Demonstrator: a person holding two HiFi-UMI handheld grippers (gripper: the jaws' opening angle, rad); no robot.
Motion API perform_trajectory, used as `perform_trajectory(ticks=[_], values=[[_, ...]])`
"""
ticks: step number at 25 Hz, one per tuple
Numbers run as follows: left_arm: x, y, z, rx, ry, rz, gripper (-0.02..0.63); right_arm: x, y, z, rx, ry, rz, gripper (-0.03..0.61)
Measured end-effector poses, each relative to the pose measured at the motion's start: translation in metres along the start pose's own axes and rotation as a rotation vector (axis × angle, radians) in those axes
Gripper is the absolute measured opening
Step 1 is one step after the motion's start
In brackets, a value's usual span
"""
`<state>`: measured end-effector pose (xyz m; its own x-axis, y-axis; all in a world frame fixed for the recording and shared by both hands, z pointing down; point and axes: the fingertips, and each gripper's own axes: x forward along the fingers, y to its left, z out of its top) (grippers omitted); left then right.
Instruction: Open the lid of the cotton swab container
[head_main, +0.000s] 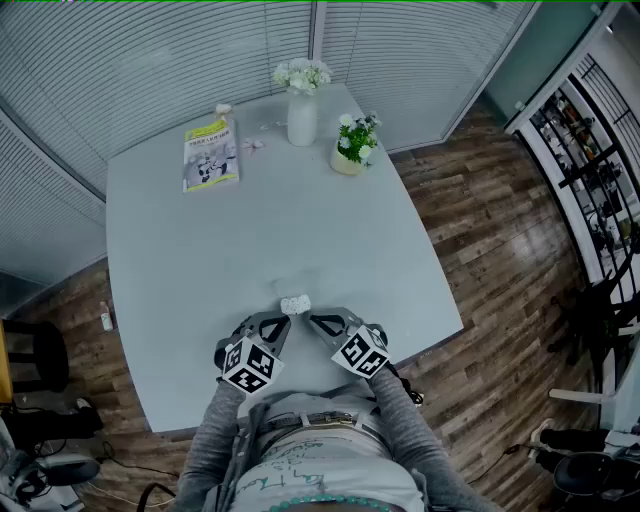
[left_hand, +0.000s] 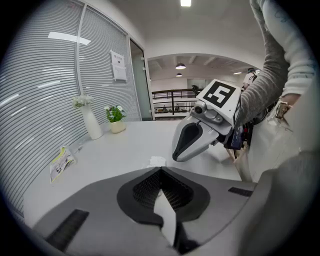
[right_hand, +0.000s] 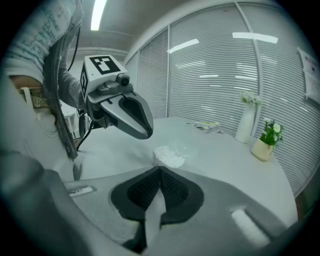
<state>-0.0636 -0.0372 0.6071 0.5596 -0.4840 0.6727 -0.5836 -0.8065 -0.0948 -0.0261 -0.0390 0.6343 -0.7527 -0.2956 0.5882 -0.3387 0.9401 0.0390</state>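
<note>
The cotton swab container is a small white-filled tub near the front edge of the grey table. My left gripper and right gripper converge just in front of it, tips close together. In the left gripper view the jaws are shut with nothing between them, the container just beyond the tips, and the right gripper hanging beside it. In the right gripper view the jaws are shut and empty, short of the container. A faint clear shape lies next to the swabs; I cannot tell if it is the lid.
At the table's far side stand a white vase of flowers, a small potted plant and a booklet. Blinds line the walls behind. Wooden floor surrounds the table; shelving stands at the right.
</note>
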Motion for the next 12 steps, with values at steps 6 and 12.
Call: perform_trajectory(ticks=[6,12], values=[[-0.005,-0.012,0.009,-0.037,-0.069,0.048,-0.002,-0.015,0.006,0.025,0.000,-0.093,-0.015,0.003],[-0.027,-0.004,0.036,-0.130,-0.217,0.161,-0.002,-0.036,0.011,0.077,0.008,-0.246,-0.050,0.003]])
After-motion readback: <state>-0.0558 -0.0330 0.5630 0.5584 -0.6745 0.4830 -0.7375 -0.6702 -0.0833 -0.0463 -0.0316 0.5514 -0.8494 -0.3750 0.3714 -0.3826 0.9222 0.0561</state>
